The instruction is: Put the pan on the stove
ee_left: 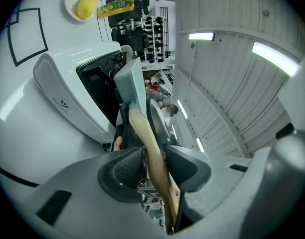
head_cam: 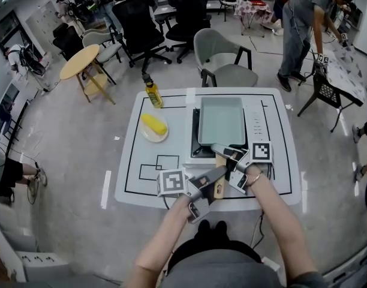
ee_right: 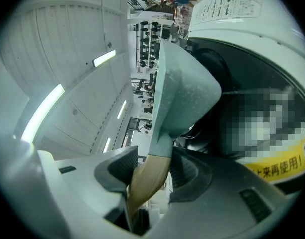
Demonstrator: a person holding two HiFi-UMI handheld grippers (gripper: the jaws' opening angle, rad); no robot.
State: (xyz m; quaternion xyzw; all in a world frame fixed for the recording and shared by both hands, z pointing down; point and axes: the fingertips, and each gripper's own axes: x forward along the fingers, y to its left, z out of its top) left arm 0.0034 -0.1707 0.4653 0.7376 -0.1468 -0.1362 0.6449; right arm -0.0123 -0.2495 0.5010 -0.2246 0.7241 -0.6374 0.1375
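A pale green rectangular pan [head_cam: 221, 120] sits on the white stove [head_cam: 256, 123] in the middle of the table. Its wooden handle [head_cam: 220, 186] points toward me. My right gripper [head_cam: 223, 155] is shut on the handle close to the pan's neck; in the right gripper view the pads clamp the wood [ee_right: 145, 178] below the pan [ee_right: 180, 93]. My left gripper [head_cam: 212, 177] is farther down the handle. In the left gripper view the handle [ee_left: 152, 153] runs between its jaws, which stand wide, with a gap beside the left pad [ee_left: 123, 171].
A white plate [head_cam: 146, 135] with a yellow item and a yellow bottle [head_cam: 152, 93] stand left of the stove. Black lines mark the table [head_cam: 291, 179]. A grey chair [head_cam: 225, 62] stands behind the table, and a person [head_cam: 300, 26] is bent over at the back right.
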